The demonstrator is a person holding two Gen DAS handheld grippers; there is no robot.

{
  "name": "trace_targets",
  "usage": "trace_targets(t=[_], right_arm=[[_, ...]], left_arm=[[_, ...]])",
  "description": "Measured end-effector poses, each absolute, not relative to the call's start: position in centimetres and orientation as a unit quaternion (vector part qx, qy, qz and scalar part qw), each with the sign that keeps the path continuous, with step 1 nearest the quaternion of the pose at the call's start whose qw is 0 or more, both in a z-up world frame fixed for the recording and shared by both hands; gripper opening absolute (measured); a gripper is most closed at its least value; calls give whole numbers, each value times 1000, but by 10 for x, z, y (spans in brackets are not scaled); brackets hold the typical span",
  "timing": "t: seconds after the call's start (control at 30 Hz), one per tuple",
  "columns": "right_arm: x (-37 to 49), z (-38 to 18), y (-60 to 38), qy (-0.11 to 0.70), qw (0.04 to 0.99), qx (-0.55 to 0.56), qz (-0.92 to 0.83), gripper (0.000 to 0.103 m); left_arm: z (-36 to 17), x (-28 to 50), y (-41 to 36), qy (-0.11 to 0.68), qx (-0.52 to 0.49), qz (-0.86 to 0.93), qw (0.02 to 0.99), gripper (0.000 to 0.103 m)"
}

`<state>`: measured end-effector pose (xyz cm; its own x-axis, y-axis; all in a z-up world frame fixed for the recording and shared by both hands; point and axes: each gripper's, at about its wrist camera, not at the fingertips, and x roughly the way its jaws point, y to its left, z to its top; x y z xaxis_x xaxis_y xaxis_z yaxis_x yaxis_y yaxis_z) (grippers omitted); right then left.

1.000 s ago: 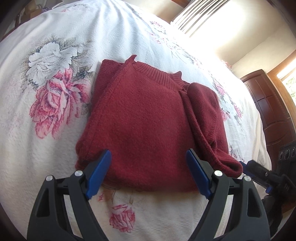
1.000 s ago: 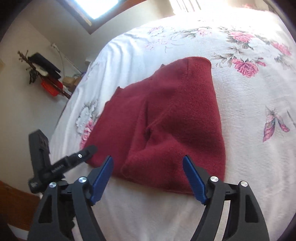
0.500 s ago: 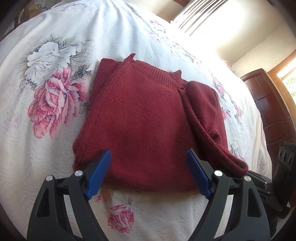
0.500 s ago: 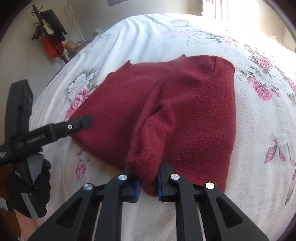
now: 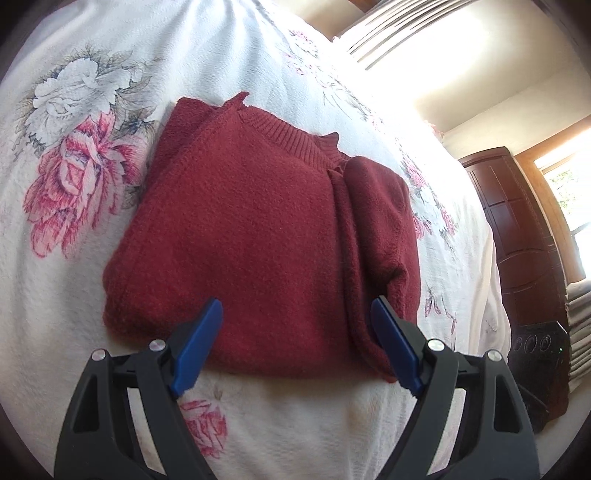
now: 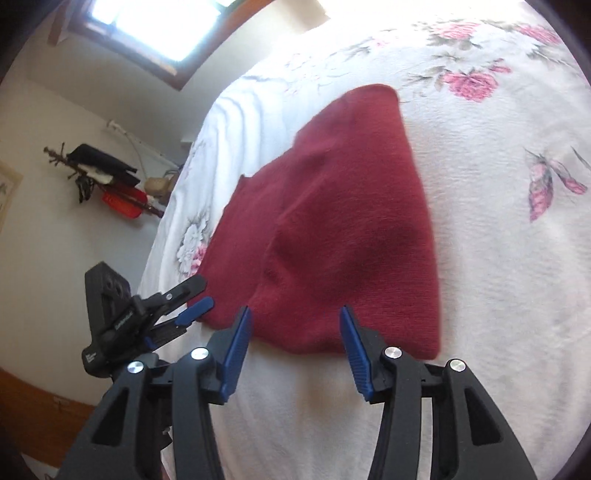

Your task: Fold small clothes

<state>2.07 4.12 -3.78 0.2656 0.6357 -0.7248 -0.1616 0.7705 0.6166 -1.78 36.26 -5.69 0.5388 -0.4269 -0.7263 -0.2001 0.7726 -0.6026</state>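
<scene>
Both wrist views low, near; share sweater [image 5: 258, 236] hem.

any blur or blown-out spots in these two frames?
Left wrist view: sharp on the dark red knit sweater, window wall blown out. Right wrist view: sweater smeared with motion blur, skylight window clipped; both bend the floral white bedspread heavily.

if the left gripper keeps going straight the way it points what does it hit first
Most likely the near hem of the folded red sweater. The left gripper is open, its blue fingers straddling that edge low over the floral bedspread. Depth is unclear, so it may graze the bedspread first.
</scene>
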Motion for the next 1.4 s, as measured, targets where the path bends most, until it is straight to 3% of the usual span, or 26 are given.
trace_targets(t=[0.07,0.2,0.6,0.9,1.0,1.13,1.23,1.4], right_arm=[[34,-37,20,538,782,223,221,51],[43,-43,1,533,791,225,200,64],[52,-65,-15,541,781,241,198,64],[56,-77,-14,550,772,251,196,64],[58,-79,-13,550,771,254,195,64],[58,-80,-11,552,774,247,189,64],[58,-80,-8,553,778,235,185,64],[59,-79,-8,545,781,240,187,65]], left_arm=[[-52,-8,351,477,-318,-78,815,82],[-50,19,330,493,-291,-91,815,82],[-83,96,304,527,-366,-118,758,81],[-90,132,282,553,-352,-126,745,79],[-87,140,273,557,-347,-136,743,67],[-84,147,265,561,-318,-128,753,35],[-81,147,268,555,-324,-124,756,18],[-55,133,279,513,-336,-147,776,13]])
